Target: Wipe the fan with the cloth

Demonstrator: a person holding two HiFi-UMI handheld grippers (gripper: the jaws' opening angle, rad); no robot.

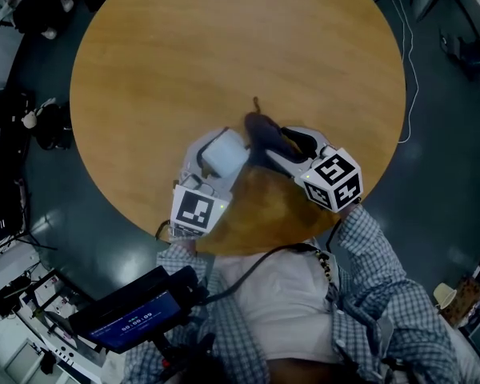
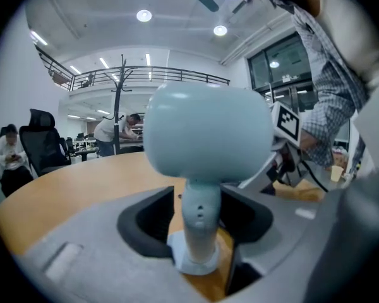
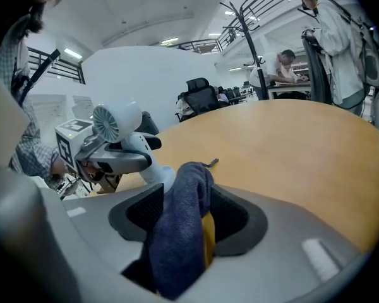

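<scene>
A small pale-blue desk fan [image 1: 224, 152] stands on the round wooden table [image 1: 224, 46] near its front edge. In the left gripper view its round head [image 2: 205, 131] fills the middle and its stem [image 2: 200, 223] rises between the jaws of my left gripper [image 2: 199, 214]. The pads stand a little off the stem, so the gripper is open. A dark blue cloth [image 3: 180, 226] lies bunched between the jaws of my right gripper [image 3: 188, 214]. These jaws are spread wide and open too. The cloth [image 1: 264, 133] rests just right of the fan. From the right gripper view the fan [image 3: 117, 124] sits to the left.
A device with a lit screen [image 1: 136, 318] hangs below the table edge by my body. A white cable [image 1: 408, 62] runs over the floor at the right. Beyond the table are office chairs [image 2: 44, 147], a coat rack [image 3: 249, 43] and people at desks.
</scene>
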